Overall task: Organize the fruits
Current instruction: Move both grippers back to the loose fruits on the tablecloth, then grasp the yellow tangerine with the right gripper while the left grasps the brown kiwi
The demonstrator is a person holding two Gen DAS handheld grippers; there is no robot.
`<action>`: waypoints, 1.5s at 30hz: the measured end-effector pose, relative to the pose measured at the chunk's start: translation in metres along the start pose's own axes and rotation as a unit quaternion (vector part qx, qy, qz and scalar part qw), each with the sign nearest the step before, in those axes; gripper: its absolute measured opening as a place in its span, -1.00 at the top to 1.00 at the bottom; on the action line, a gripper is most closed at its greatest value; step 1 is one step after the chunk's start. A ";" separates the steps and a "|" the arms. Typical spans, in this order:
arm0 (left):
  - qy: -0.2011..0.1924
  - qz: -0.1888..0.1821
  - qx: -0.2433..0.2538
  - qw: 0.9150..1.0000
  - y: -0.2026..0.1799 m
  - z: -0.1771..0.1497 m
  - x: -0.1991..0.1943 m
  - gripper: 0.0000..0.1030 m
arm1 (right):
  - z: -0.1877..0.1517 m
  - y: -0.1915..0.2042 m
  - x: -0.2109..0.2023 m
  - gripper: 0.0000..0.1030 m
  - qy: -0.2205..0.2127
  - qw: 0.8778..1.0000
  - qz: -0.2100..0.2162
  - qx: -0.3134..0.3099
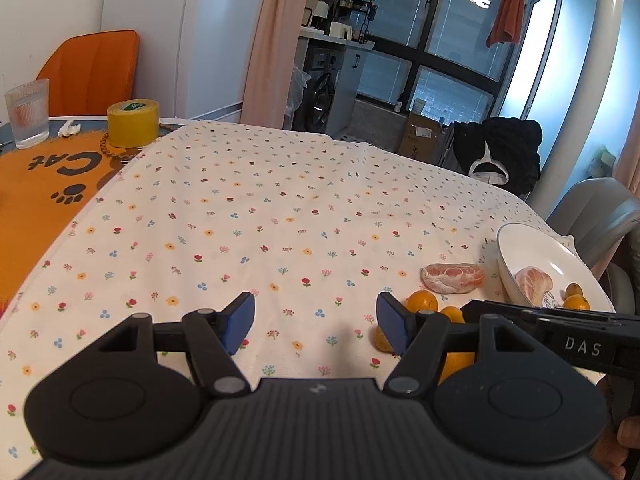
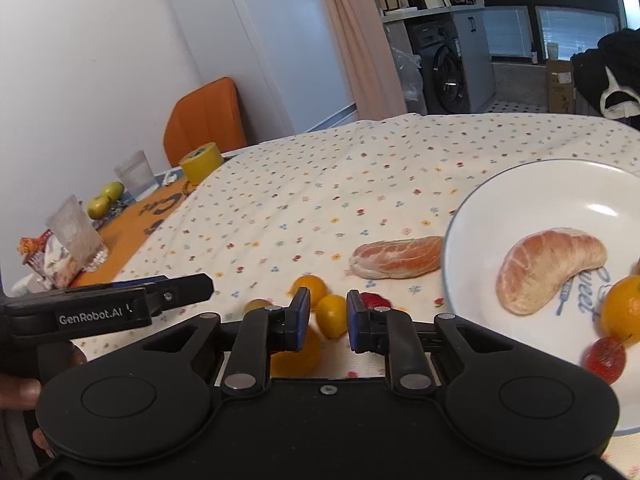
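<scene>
The bench is covered by a cream cloth (image 1: 280, 208) printed with small flowers, beside an orange mat (image 1: 48, 184) lettered "Cat" on which a yellow tape roll (image 1: 133, 123) and a ribbed glass (image 1: 27, 114) stand. A glossy white plate (image 2: 520, 192) with a thin dark rim and partly legible script holds one peeled, membrane-veined segment (image 2: 548, 270), a small orange (image 2: 624, 312) and a red berry (image 2: 605, 359); a second peeled segment (image 2: 398, 257) lies on the cloth just beside the plate. The left gripper (image 1: 316, 320), marked "GenRobot.AI", is held with jaws spread wide over bare cloth, while the right gripper (image 2: 328, 322), marked "DAS", has its jaws parted narrowly on either side of a small smooth kumquat (image 2: 332, 316), contact not discernible.
</scene>
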State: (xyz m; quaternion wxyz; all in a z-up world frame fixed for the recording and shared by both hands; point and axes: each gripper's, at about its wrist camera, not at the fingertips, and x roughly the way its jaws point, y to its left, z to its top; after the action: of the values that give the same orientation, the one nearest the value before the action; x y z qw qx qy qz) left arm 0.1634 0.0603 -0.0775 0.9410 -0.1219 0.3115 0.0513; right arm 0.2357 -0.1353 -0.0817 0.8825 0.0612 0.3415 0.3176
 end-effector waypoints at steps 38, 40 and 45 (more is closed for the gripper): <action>0.038 -0.051 0.025 0.998 -0.032 -0.007 0.028 0.18 | -0.001 -0.010 -0.006 0.60 -0.003 1.000 -0.009 0.006; 0.044 -0.051 0.020 0.998 -0.033 -0.008 0.030 0.29 | -0.001 -0.013 -0.011 0.60 -0.007 1.000 -0.011 0.008; 0.057 -0.059 0.030 0.996 -0.041 -0.011 0.033 0.53 | -0.004 -0.019 -0.020 0.60 -0.014 1.000 -0.016 0.013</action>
State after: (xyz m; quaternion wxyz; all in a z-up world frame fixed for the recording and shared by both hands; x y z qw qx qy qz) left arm 0.1909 0.0181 -0.0979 0.9262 -0.1146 0.3586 -0.0211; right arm 0.2319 -0.1627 -0.0797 0.8911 0.0719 0.3347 0.2979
